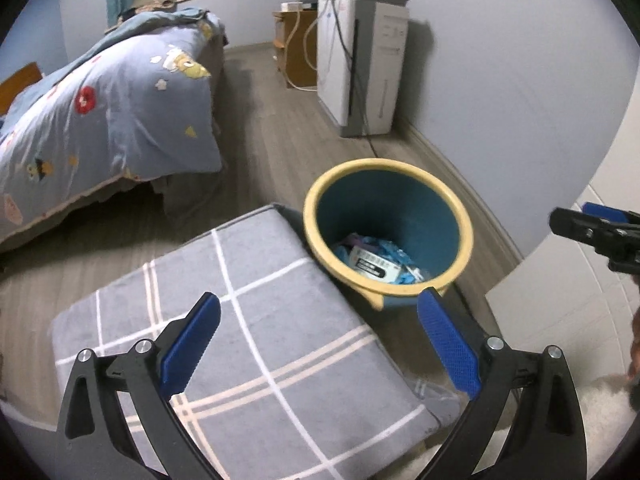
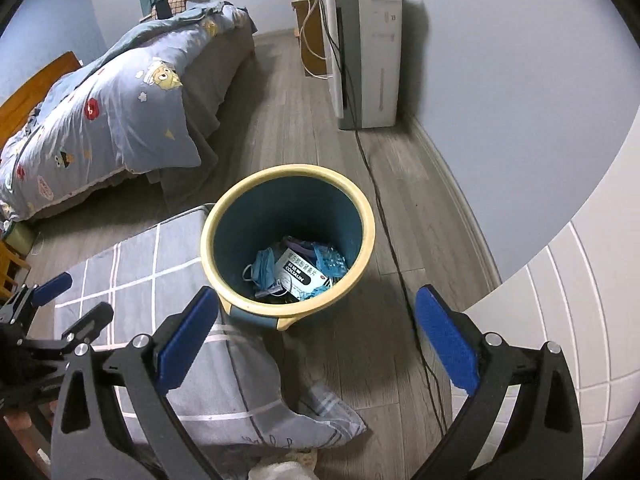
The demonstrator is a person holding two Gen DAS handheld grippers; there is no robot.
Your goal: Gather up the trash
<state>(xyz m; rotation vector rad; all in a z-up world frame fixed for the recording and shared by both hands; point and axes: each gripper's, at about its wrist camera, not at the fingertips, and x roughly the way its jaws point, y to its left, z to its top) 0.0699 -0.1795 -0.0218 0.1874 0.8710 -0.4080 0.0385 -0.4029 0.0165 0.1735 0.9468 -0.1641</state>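
You are working in a bedroom with a grey wood-plank floor (image 2: 304,140) and pale blue-grey walls. One bed (image 2: 120,104) under a blue cartoon-print duvet stands along the far left. One white floor appliance (image 2: 368,60) stands against the right wall, one wooden cabinet behind it, and one black cable (image 2: 384,216) trails from the appliance across the floor past the bin. One grey cushion (image 1: 248,320) with white check lines lies just beside the bin, touching its side.

One trash bin (image 2: 288,184), teal with a cream rim, stands upright on the floor. The trash is inside it, at the bottom: one white printed box (image 2: 302,272), blue wrappers and crumpled blue material; the pieces overlap, so you cannot count them exactly.

You hold two grippers. Your left gripper (image 1: 320,316) has its blue pads spread wide with nothing between them, above the cushion. Your right gripper (image 2: 316,312) is likewise spread wide and empty, above the near rim of the bin.
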